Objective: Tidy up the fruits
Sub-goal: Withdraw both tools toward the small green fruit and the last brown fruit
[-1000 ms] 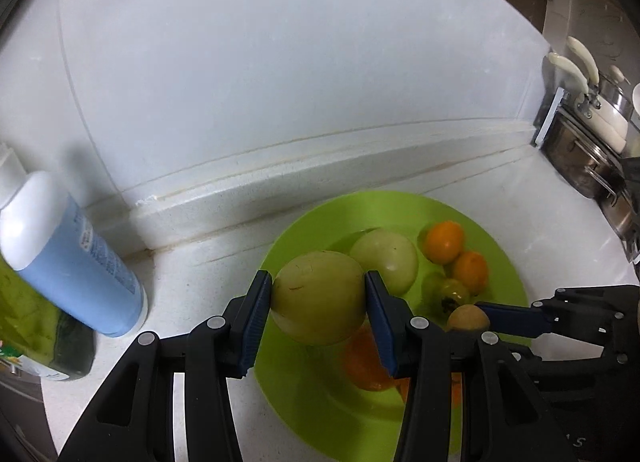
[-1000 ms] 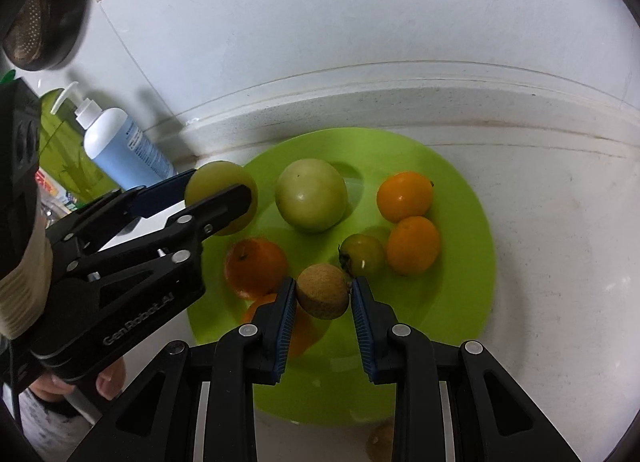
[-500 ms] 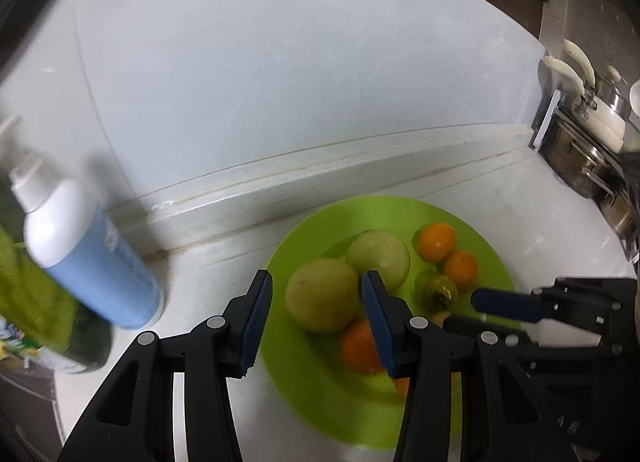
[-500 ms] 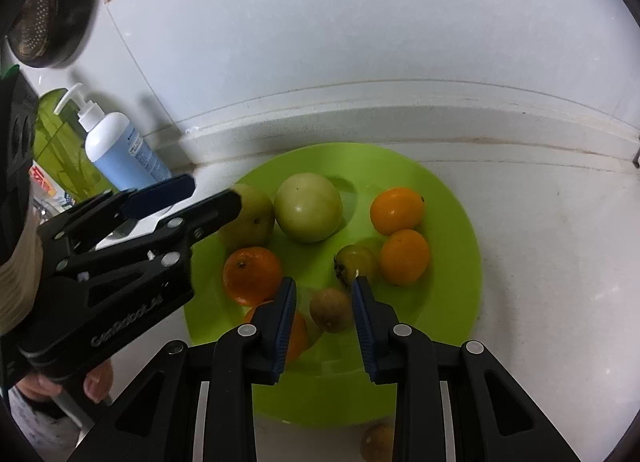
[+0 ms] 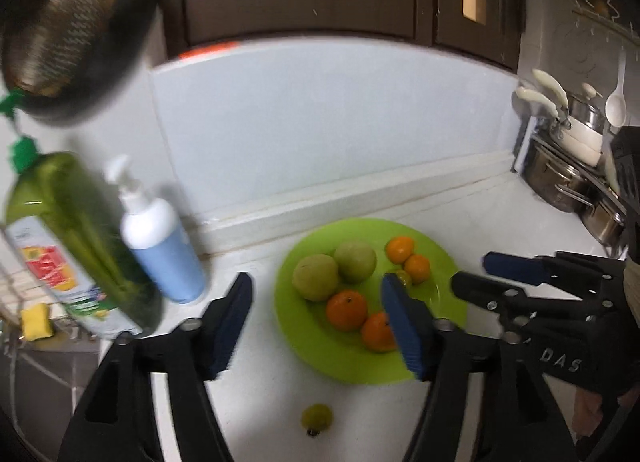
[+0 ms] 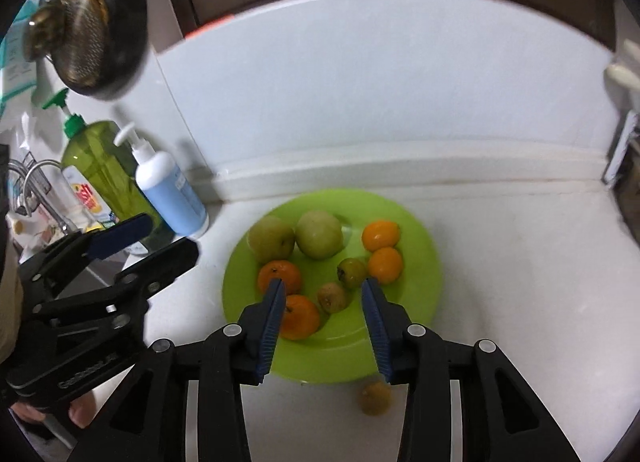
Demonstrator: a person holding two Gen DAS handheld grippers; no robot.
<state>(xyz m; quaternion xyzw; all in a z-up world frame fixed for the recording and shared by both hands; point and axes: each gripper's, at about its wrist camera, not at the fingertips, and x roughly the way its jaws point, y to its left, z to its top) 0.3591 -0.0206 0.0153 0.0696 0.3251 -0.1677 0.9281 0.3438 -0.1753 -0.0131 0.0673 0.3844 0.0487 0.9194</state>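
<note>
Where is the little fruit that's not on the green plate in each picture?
Left wrist view: the little fruit lies low, near the middle, on the counter below the green plate.
Right wrist view: the little fruit lies low, right of centre, below the plate.
Shared landmark: the blue pump bottle.

Green bottle [image 5: 76, 238] motion-blurred, edge-cropped

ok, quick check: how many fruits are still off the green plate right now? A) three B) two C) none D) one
D: one small yellowish fruit lies on the counter just off the near rim of the green plate; every other fruit sits on the plate, and neither open gripper holds any.
</note>
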